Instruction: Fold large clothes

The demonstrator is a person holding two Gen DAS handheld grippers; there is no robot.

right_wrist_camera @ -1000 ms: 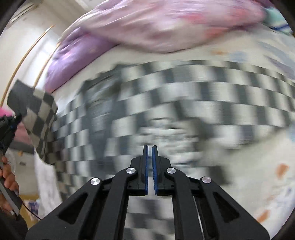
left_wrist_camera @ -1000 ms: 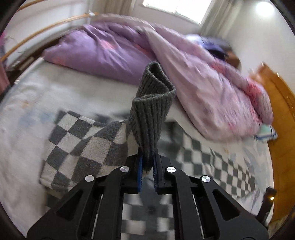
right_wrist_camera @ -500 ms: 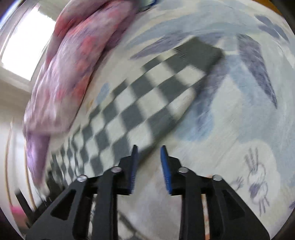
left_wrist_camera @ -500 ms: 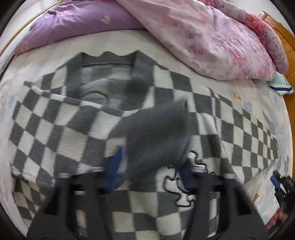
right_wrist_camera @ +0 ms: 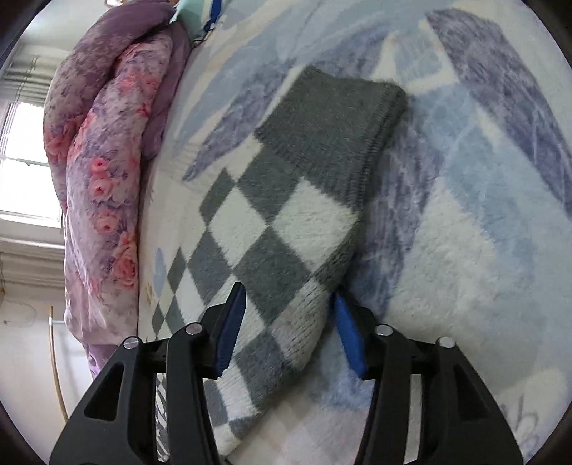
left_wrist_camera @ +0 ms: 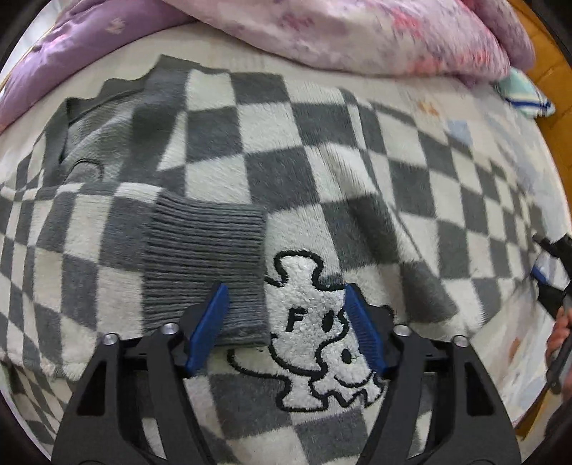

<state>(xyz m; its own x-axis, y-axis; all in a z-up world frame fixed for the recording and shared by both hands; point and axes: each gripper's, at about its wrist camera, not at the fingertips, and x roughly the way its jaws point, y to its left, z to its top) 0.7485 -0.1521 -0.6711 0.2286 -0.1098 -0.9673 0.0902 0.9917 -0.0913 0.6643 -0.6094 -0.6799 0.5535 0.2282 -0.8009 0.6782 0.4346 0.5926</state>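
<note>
A grey-and-white checkered fleece sweater [left_wrist_camera: 321,171] lies spread on the bed. Its left sleeve is folded across the chest, with the grey ribbed cuff [left_wrist_camera: 205,272] beside an embroidered cartoon patch [left_wrist_camera: 321,339]. My left gripper [left_wrist_camera: 286,325] is open just above the cuff and patch, holding nothing. In the right wrist view the other sleeve [right_wrist_camera: 271,243] lies flat on the sheet, ending in a grey cuff [right_wrist_camera: 336,132]. My right gripper [right_wrist_camera: 289,329] is open with the jaws on either side of that sleeve. It also shows at the right edge of the left wrist view [left_wrist_camera: 550,272].
A pink and purple floral duvet [left_wrist_camera: 357,32] is heaped along the far side of the bed and also shows in the right wrist view [right_wrist_camera: 103,150]. The bed sheet [right_wrist_camera: 464,232] has a blue and white print. A wooden bed frame [left_wrist_camera: 550,71] runs along the right.
My left gripper laid the sleeve cuff onto the sweater's chest and opened, letting it go. My right gripper opened and moved to the other sleeve, now straddling it.
</note>
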